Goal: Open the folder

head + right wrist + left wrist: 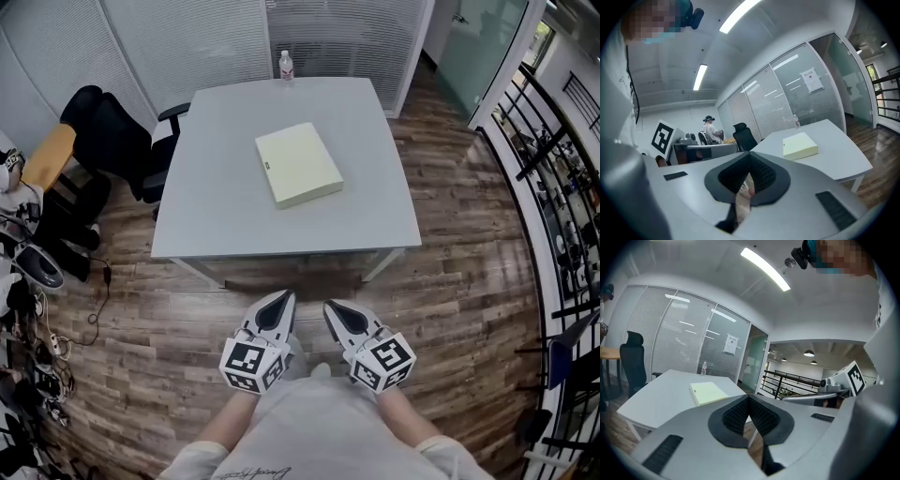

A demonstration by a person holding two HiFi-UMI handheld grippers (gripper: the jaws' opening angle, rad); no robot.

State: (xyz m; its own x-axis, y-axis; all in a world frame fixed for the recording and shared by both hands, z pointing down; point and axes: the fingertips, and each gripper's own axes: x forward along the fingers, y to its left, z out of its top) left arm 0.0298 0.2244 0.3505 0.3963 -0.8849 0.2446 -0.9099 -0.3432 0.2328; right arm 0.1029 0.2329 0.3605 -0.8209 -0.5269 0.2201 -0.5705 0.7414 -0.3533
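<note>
- The office chair [112,139] stands at the left of the surface [216,211], well apart from the task's thing. I judge that it does not block a reach from the near side.
- The left hand-held gripper [279,300] hangs in front of the person's body, well apart from the near edge of the surface. Its jaws are together and nothing is between them. In my view it should go over the near edge first and open only a little when it is beside the cover.
- The folder [298,165] lies flat and closed near the middle of the surface, a little turned, with a bottle [286,66] at the far edge behind it. I cannot tell which long side is the spine, so it is better to check this before any lifting.
- The right hand-held gripper [334,309] is just beside the left one, also with jaws together and empty. Probably one hand-held gripper should press the lower part down while the other slides a jaw under the free edge of the cover. A thin cover can slip, so a slow and low approach seems safer.
</note>
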